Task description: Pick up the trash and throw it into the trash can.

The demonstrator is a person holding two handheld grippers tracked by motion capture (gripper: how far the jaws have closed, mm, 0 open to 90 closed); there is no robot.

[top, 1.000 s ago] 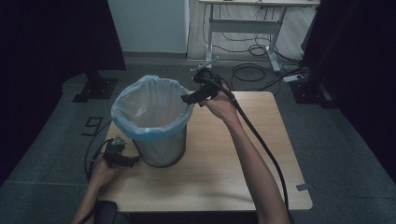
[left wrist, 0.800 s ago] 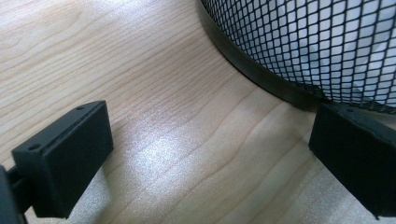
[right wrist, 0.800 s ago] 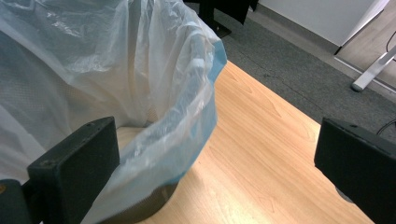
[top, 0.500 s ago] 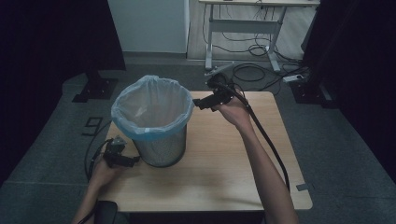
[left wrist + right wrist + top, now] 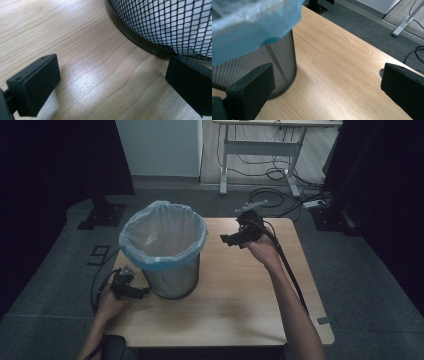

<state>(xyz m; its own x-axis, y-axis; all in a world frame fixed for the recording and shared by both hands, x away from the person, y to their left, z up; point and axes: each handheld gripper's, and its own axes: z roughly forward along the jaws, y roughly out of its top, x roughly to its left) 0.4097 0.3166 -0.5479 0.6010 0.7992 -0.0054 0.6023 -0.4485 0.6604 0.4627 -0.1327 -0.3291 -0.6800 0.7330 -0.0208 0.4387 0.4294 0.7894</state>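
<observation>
The wooden table [image 5: 235, 305] lies under both tongs. On it the mesh bin [image 5: 172, 277] with its blue liner [image 5: 162, 232] stands just beside the left gripper [image 5: 137, 292], whose jaws are spread, one against the bin's base ring. The bin's inside is hard to make out. The right gripper [image 5: 227, 240] hangs apart, jaws wide, empty.

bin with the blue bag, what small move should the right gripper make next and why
Probably ease the right gripper back toward the bin rim. Its jaws stand open with nothing between them, off to the bin's right above the table. The blue bag is folded over the rim. The left gripper rests open on the table at the bin's base.
</observation>
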